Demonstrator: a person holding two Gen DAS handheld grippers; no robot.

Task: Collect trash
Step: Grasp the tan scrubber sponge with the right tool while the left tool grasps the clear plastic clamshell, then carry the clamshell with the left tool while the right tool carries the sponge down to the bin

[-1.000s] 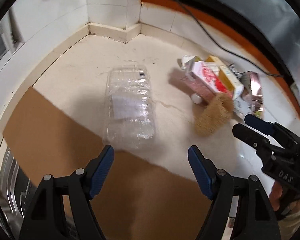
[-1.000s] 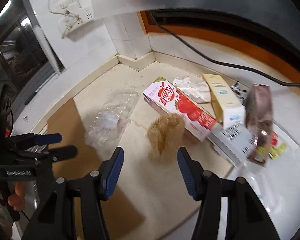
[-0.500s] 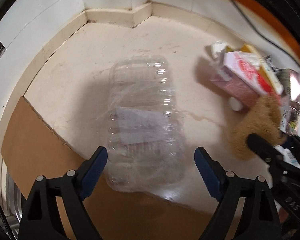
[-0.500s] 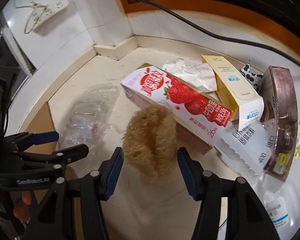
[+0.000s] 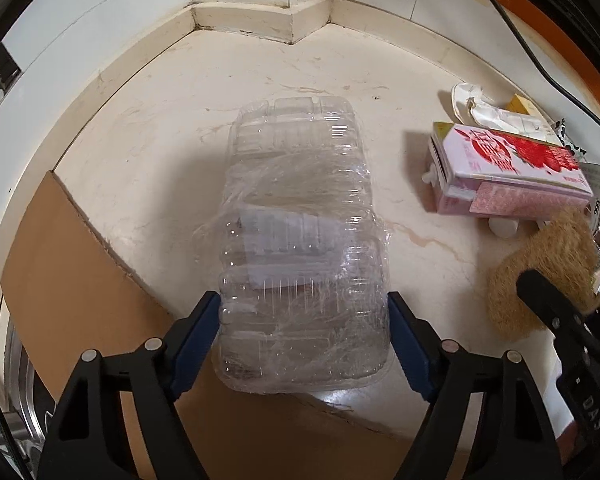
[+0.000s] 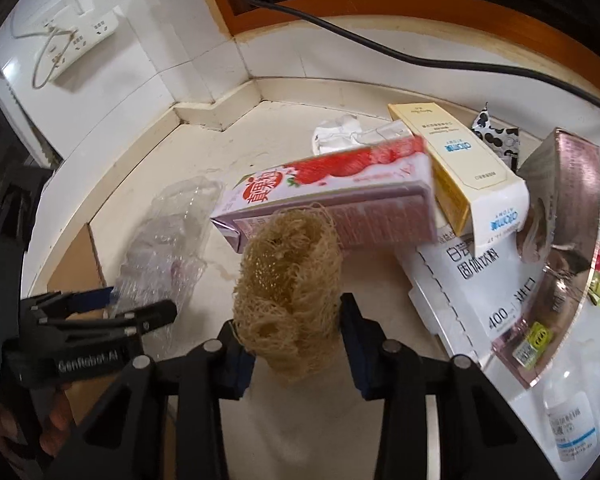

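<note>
A clear plastic clamshell box (image 5: 300, 248) lies on the cream floor, its near end between the open fingers of my left gripper (image 5: 304, 340). It also shows in the right wrist view (image 6: 164, 248). A tan loofah scrubber (image 6: 288, 296) sits between the open fingers of my right gripper (image 6: 294, 344), the pads close to its sides. The loofah (image 5: 540, 272) shows in the left wrist view too, with the right gripper's finger (image 5: 548, 304) over it.
A pink strawberry milk carton (image 6: 340, 196), a yellow-white box (image 6: 460, 172), a shiny pink box (image 6: 560, 216), crumpled white paper (image 6: 340, 136) and a small bottle (image 6: 572, 428) lie to the right. A brown cardboard sheet (image 5: 80, 288) lies at left. Walls meet at the far corner.
Both grippers moved forward and down. The left one now straddles the clamshell box; the right one now straddles the loofah and its fingers stand closer together.
</note>
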